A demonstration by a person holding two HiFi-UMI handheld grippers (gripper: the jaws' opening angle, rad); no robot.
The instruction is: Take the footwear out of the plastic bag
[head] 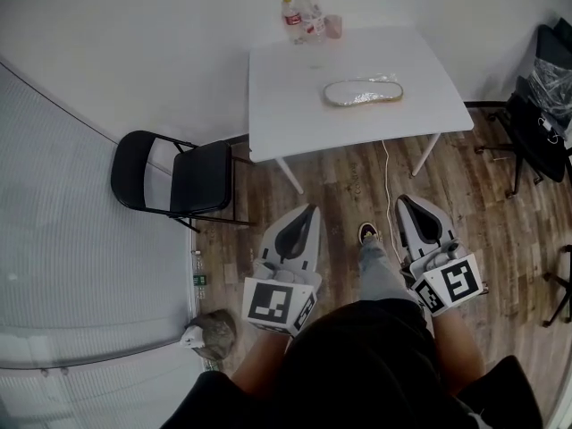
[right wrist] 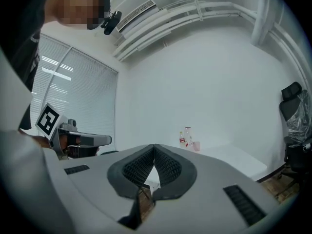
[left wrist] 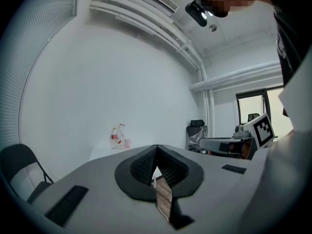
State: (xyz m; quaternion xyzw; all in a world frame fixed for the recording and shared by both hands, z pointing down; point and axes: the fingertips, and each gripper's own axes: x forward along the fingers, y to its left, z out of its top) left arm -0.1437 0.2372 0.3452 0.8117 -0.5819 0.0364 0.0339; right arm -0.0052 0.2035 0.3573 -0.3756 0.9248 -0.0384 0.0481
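A clear plastic bag [head: 363, 92] with a flat piece of footwear inside lies on the white table [head: 295, 105] at the top of the head view. My left gripper [head: 311, 209] and right gripper [head: 402, 200] are held over the wood floor, well short of the table, both pointing toward it. Each is shut with nothing between its jaws. In the left gripper view the left gripper [left wrist: 156, 147] shows its dark pads meeting at the tip; the right gripper [right wrist: 154, 146] looks the same in its own view. The bag is hidden behind the jaws in both gripper views.
Bottles and a pink cup [head: 308, 21] stand at the table's far edge. A black folding chair [head: 179, 179] sits left of the table, an office chair with a bag [head: 541, 114] at the right. A white cable [head: 387, 186] runs down to the floor. My shoe [head: 368, 233] is between the grippers.
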